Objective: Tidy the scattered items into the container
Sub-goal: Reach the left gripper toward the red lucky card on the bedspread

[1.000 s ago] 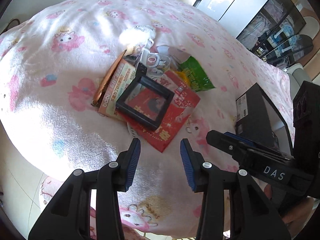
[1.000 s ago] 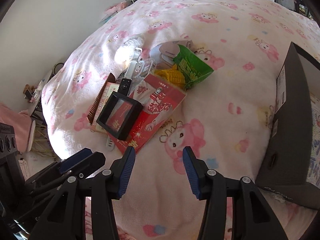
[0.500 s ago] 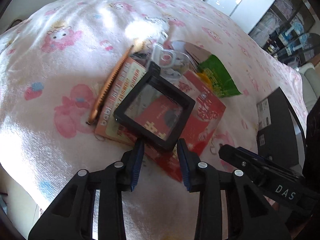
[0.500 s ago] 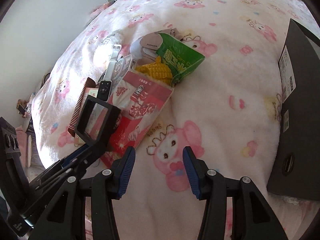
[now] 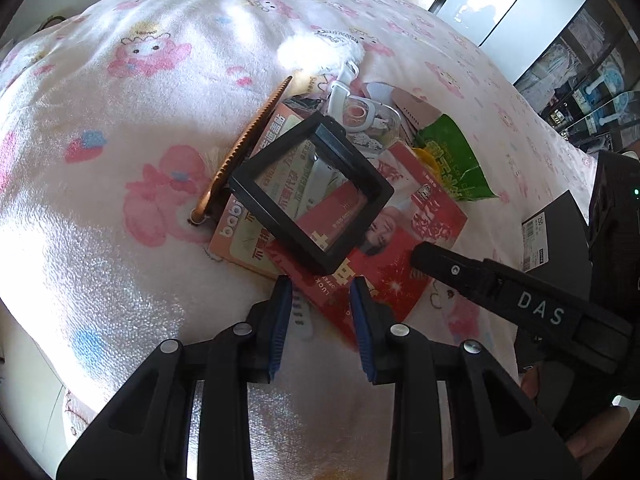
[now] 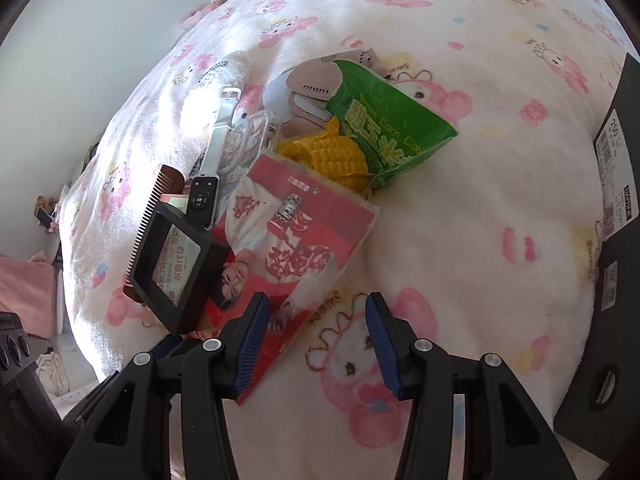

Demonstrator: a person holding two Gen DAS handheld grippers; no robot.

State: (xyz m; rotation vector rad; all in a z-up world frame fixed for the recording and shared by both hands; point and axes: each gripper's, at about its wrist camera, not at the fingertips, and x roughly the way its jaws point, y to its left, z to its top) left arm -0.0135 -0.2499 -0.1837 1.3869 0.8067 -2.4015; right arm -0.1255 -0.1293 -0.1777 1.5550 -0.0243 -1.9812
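pink blanket [image 5: 120, 152] | left gripper [image 5: 320, 292] narrowed, nearer black frame [image 5: 312, 192], empty | right gripper [image 6: 314, 312] wide

We see scattered pile on pink cartoon blanket. Black square frame [image 5: 310, 192] with clear window, tilted, one corner raised, atop red printed packet [image 5: 384, 240] and pink booklet [image 5: 244, 236]. Brown comb [image 5: 244, 148] lies along booklet's edge, teeth outward. White-strapped smartwatch [image 6: 208, 172] stretches behind frame. Green corn snack bag [image 6: 392, 128] (yellow cob printed on it) overlaps packet's far edge. Black container [image 6: 616, 240] stands well apart at right, label on its wall.
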